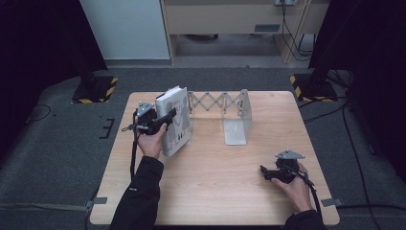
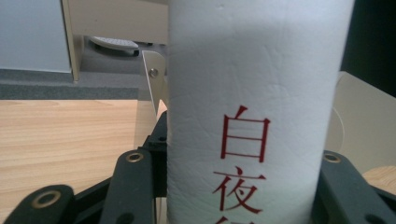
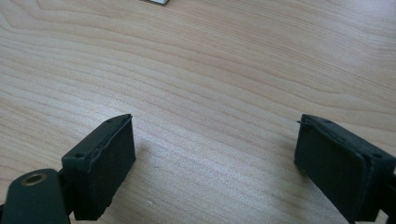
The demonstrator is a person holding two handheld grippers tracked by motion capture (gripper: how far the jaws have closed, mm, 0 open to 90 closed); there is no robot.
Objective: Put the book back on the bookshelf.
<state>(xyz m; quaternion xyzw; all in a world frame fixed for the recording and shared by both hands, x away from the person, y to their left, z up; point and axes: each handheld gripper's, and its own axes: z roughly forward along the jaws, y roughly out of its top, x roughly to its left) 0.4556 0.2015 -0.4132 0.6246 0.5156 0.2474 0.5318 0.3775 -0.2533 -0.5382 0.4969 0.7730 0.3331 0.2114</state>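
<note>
Ok so quick status. My left gripper (image 1: 165,118) is clamped on the white book (image 1: 175,120), jaws squeezing it by the spine; in the left gripper view the spine (image 2: 254,112) w/ red characters sits right btwn them. Book's upright, a bit tilted, center-left of the high view, bottom edge on or just above the table (image 1: 215,187), can't tell which.

It's just beside the left end plate of the metal bookend rack (image 1: 225,112), the expandable thing w/ the scissor lattice along the back, sitting upper middle of the frame. From above the book looks like it's against that left plate, but whether it's inside the slot or still outside it I honestly can't say.

My right gripper (image 1: 275,172) is parked lower right, jaws spread wide w/ nothing btwn them. In the right gripper view it's bare wood under the right gripper (image 3: 215,158).

Progress imo: pick-up done, book stood up and brought to the rack. Left to do: seat it properly btwn the plates, make sure it stands w/o help, then let go. Rack's otherwise holding no books, so nothing to lean on, might tip when released.
</note>
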